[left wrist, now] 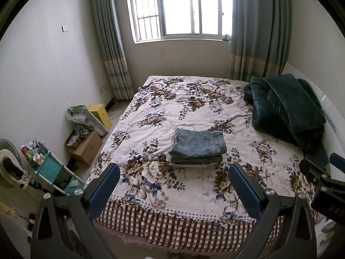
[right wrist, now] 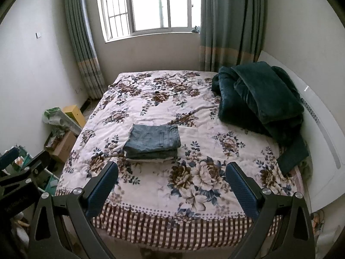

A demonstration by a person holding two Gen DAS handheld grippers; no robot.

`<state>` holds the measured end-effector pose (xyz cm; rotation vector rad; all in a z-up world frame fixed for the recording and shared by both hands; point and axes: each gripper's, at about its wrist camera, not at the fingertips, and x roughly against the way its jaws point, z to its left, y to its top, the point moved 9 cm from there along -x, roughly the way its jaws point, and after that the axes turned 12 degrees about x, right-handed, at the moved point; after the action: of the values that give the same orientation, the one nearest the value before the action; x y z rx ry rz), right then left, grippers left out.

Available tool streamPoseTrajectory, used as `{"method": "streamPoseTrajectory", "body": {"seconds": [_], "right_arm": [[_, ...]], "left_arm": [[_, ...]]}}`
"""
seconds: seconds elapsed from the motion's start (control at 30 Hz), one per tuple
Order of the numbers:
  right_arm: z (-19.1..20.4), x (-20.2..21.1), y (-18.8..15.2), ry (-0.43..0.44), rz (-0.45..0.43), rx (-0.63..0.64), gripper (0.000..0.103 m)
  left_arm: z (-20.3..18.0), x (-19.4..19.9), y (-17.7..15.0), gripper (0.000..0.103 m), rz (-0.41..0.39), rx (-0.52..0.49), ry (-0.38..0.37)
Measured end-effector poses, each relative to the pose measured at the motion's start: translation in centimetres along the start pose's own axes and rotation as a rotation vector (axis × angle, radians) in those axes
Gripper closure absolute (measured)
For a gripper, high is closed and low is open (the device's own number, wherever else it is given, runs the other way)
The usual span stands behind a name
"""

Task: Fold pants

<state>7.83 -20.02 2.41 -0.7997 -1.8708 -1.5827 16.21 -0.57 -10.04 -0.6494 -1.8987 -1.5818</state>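
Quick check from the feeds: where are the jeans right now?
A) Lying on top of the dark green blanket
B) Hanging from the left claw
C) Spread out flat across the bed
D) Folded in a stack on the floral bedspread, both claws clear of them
D: the jeans lie as a compact folded stack on the floral bedspread, while the left claw and right claw are open and empty, held back near the bed's foot.

Black tool (left wrist: 174,172), blue ribbed pads (left wrist: 105,185).

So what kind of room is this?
A home bedroom, most likely: a bed with a floral cover, a window with curtains behind it, and folded jeans on the bed.
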Motion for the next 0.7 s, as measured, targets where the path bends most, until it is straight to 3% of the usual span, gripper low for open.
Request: {"method": "streamPoseTrajectory", "body": {"seconds": [0.7], "right_arm": [[0.23,0.23,-0.46,0.001,0.002,0.010,0.002]], "left_arm": [[-0.11,0.32,-0.20,0.000,0.000,0.002,-0.002]]}}
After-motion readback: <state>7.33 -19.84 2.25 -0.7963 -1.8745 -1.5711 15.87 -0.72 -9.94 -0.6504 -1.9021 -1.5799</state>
